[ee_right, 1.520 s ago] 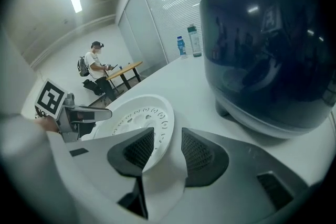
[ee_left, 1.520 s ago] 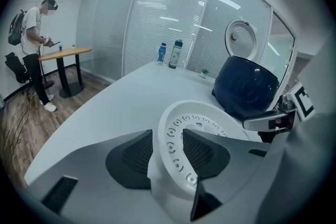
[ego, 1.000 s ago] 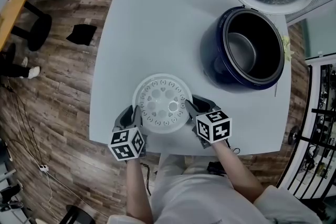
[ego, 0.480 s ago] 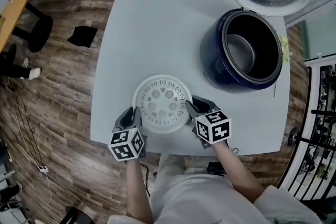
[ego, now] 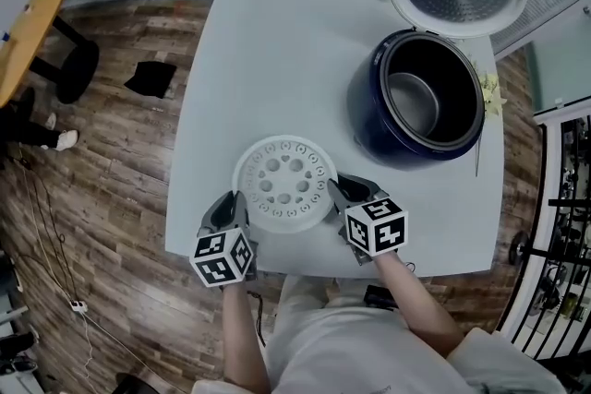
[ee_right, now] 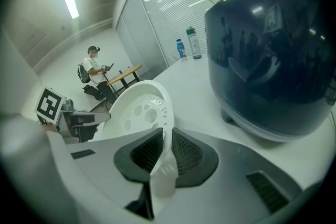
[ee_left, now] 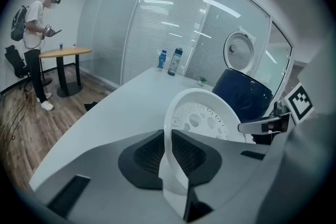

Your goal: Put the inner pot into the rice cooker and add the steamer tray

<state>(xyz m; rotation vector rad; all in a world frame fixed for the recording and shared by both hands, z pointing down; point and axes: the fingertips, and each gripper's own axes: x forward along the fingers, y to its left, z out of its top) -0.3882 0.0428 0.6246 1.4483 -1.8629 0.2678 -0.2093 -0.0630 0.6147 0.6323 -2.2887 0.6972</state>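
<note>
Down at the lower middle of the head view, the left gripper has just been closing and now pinches the left rim of the white steamer tray. The right gripper is doing the same on the right rim. The open rice cooker sits upper right, with the inner pot already inside.

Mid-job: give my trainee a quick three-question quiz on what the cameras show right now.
1. True or false: the round white perforated steamer tray lies inside the dark blue rice cooker.
2. What does the left tool grip? A) the tray's rim B) a spoon C) nothing
3. Fill in: inside the cooker stands the silver ____.
Key: 1 false: it is outside the cooker, held between the left tool and the right tool, whose jaws have just been closing on its rim. 2 A. 3 inner pot.
</note>
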